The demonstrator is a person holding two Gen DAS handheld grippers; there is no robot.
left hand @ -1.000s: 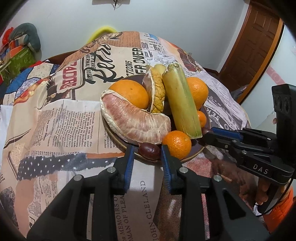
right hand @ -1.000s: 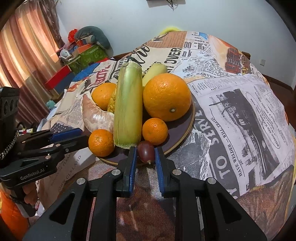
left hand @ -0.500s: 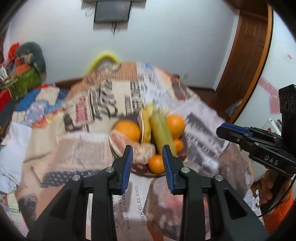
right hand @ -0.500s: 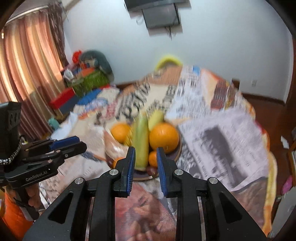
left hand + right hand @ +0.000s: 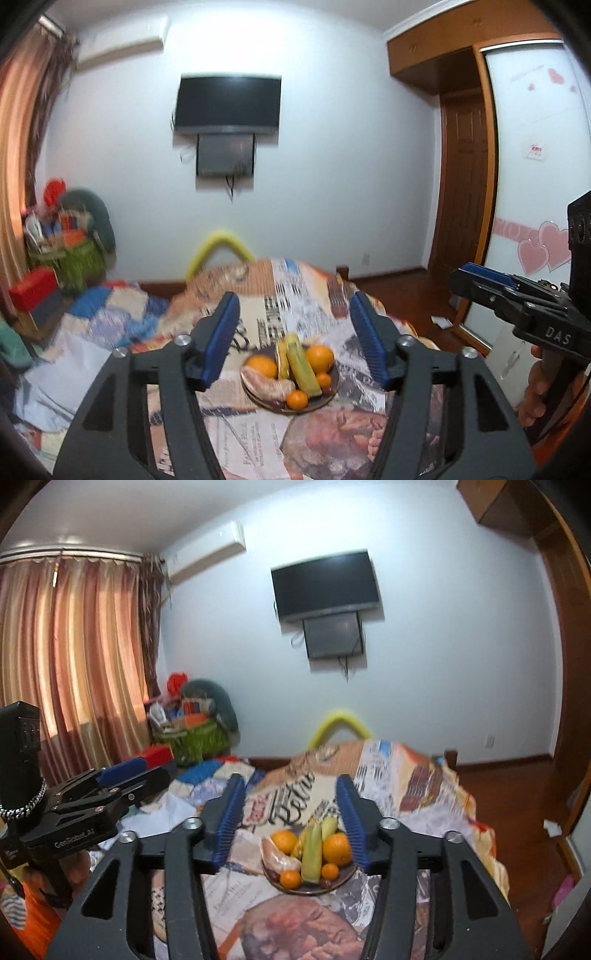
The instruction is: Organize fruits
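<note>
Left wrist view: a curtain (image 5: 18, 155) hangs at far left, a TV (image 5: 227, 105) is at upper centre, a door (image 5: 461, 177) at right. The left gripper (image 5: 295, 339) has just been opening; its jaws stand apart with nothing between them. Low in the frame, centre, the plate (image 5: 334, 386) of fruit sits on the printed cloth (image 5: 295, 291), well apart from the pads. The right gripper (image 5: 480, 280) enters at right edge.

Right wrist view: the left gripper (image 5: 125, 771) shows at left. The right gripper (image 5: 291, 819) has also just been opening and is empty; the plate (image 5: 347, 877) lies lower centre.
</note>
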